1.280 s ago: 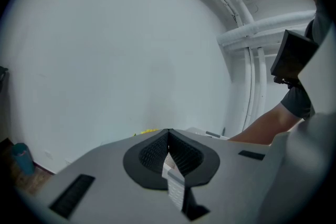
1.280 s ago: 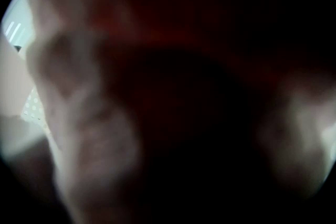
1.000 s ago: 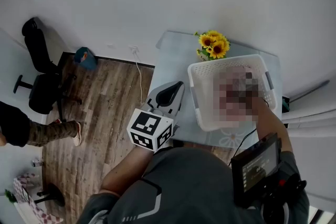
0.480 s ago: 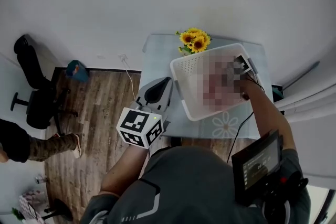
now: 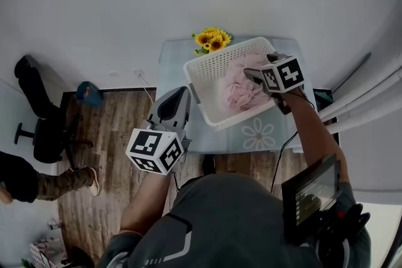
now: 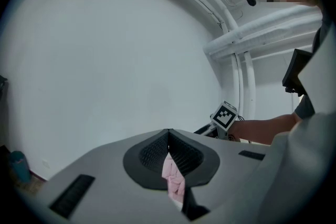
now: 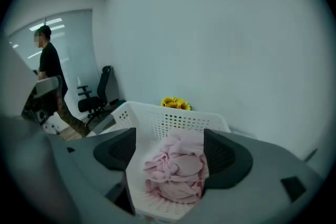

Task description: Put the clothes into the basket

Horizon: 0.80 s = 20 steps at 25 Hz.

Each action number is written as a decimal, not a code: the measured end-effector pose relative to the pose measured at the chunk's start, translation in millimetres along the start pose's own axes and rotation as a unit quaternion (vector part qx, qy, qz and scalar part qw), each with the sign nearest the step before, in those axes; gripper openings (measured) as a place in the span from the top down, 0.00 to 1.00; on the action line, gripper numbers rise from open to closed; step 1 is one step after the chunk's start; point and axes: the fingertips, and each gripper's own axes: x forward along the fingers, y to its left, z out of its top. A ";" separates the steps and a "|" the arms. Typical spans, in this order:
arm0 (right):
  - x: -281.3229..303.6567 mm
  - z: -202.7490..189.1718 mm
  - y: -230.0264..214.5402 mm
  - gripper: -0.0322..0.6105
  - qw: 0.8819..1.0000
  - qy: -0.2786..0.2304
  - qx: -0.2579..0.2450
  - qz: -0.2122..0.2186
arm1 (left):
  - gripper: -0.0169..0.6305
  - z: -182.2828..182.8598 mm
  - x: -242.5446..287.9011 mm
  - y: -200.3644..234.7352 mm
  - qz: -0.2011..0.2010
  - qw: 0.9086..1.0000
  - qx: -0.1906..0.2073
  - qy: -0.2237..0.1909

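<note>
A white slatted basket [image 5: 207, 72] stands on the pale table [image 5: 173, 63], and a heap of pink clothes [image 5: 242, 90] lies inside it. My right gripper [image 5: 254, 76] hovers over the basket's right side, open and holding nothing. In the right gripper view the pink clothes [image 7: 176, 173] show beyond the right gripper [image 7: 170, 153], inside the basket [image 7: 157, 118]. My left gripper [image 5: 181, 96] is off the table's left edge, pointing up. In the left gripper view the left gripper [image 6: 168, 136] is shut, with a small fold of pink cloth [image 6: 172, 176] between its pads.
Sunflowers [image 5: 211, 39] stand behind the basket against the white wall. An office chair [image 5: 41, 128] and a blue object [image 5: 86, 94] are on the wooden floor to the left. A person [image 7: 50, 68] stands farther off. A cable hangs from the table's front edge.
My right gripper has lifted out of the basket and now stands open above the clothes. The view has swung, so table and basket sit higher and more to the left. The left gripper barely moved.
</note>
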 end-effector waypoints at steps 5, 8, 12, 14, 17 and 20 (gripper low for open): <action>-55.7 -0.1 31.2 0.34 0.996 -0.073 0.008 0.044 | 0.96 4.5 -19.0 -45.7 -0.033 0.999 -0.005 -0.030; -89.3 -4.8 44.4 0.49 0.993 -0.107 0.006 0.048 | 0.96 2.3 -31.0 -68.9 -0.036 0.999 0.007 -0.027; -129.0 -14.9 59.0 0.57 0.988 -0.146 0.014 0.052 | 0.96 0.0 -49.2 -92.0 -0.029 0.999 0.012 -0.024; -146.3 -20.9 68.3 0.63 0.985 -0.162 0.020 0.054 | 0.96 -3.0 -60.5 -102.7 -0.022 1.000 0.011 -0.019; -166.0 -30.6 75.2 0.75 0.983 -0.174 0.027 0.048 | 0.96 -6.7 -71.3 -116.5 -0.012 1.000 0.015 -0.017; -181.1 -33.7 78.3 0.83 0.982 -0.185 0.014 0.039 | 0.96 -4.5 -73.3 -126.0 -0.007 0.999 0.044 -0.019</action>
